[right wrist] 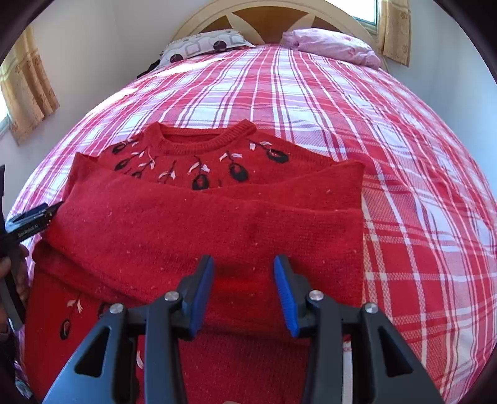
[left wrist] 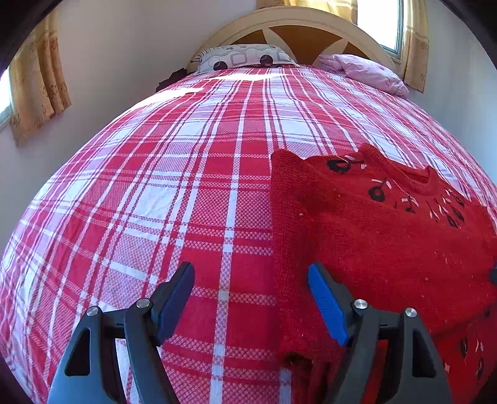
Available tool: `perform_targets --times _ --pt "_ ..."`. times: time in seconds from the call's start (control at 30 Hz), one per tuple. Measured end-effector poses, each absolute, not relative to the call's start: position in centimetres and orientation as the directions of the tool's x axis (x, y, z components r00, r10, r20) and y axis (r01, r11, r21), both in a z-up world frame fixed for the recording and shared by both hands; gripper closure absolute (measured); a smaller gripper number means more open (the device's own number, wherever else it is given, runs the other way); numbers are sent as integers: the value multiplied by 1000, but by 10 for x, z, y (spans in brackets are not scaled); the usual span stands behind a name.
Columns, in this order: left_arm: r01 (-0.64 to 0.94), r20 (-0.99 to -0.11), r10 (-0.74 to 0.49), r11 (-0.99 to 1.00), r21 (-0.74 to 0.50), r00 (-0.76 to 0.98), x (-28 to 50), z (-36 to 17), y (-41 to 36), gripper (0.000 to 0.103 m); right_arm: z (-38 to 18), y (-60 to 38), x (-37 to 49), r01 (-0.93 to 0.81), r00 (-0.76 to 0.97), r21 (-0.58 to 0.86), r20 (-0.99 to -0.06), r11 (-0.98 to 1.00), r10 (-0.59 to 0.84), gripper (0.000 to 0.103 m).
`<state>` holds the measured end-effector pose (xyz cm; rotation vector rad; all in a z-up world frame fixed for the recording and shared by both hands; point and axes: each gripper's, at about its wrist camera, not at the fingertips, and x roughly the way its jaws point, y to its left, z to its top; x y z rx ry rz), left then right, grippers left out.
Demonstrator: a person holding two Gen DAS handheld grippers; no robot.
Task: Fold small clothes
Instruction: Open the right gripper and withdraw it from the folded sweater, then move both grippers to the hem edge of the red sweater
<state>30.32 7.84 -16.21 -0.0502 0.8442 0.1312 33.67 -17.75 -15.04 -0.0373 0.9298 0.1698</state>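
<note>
A red knitted sweater (right wrist: 202, 223) with black and white embroidered flowers lies flat on the plaid bedspread (right wrist: 403, 186), its round collar (right wrist: 203, 140) toward the headboard. A sleeve is folded across its chest. My right gripper (right wrist: 243, 261) hovers above the sweater's lower middle, jaws apart, with nothing pinched between the blue pads. In the left wrist view the sweater (left wrist: 388, 242) fills the right side. My left gripper (left wrist: 251, 270) stands wide open over the sweater's left edge, one finger above the bedspread (left wrist: 155, 202), the other above the knit. The left gripper's tip (right wrist: 31, 217) also shows beside the sweater's left edge.
A patterned pillow (left wrist: 242, 57) and a pink pillow (left wrist: 366, 70) lie at the wooden headboard (left wrist: 298, 21). White walls close in on both sides of the bed, with curtained windows (left wrist: 37, 84). A person's hand (right wrist: 12, 270) shows at the left edge.
</note>
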Motion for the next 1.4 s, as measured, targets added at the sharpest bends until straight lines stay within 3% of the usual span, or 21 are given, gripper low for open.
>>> perform_targets --times 0.17,0.33,0.63,1.13,1.37,1.4 --pt "-127 -746 56 991 -38 664 283 -155 81 27 -156 -184 335 -166 589 47 -796 985 137 60" --pt "-107 -743 80 994 12 664 278 -163 75 27 -157 -190 333 -146 591 99 -790 984 167 60" --pt "-134 -764 8 986 -103 646 282 -172 94 21 -160 -191 328 -157 595 93 -786 983 169 60" --pt "-149 -748 -8 978 -143 664 209 -166 98 21 -151 -198 302 -149 602 114 -778 982 182 59" --pt "-110 -734 -39 982 -153 678 183 -160 84 21 -152 -197 281 -151 603 90 -781 984 164 57" --pt "-101 -734 -45 983 -153 678 181 -159 82 21 -154 -198 278 -149 597 95 -785 984 166 52"
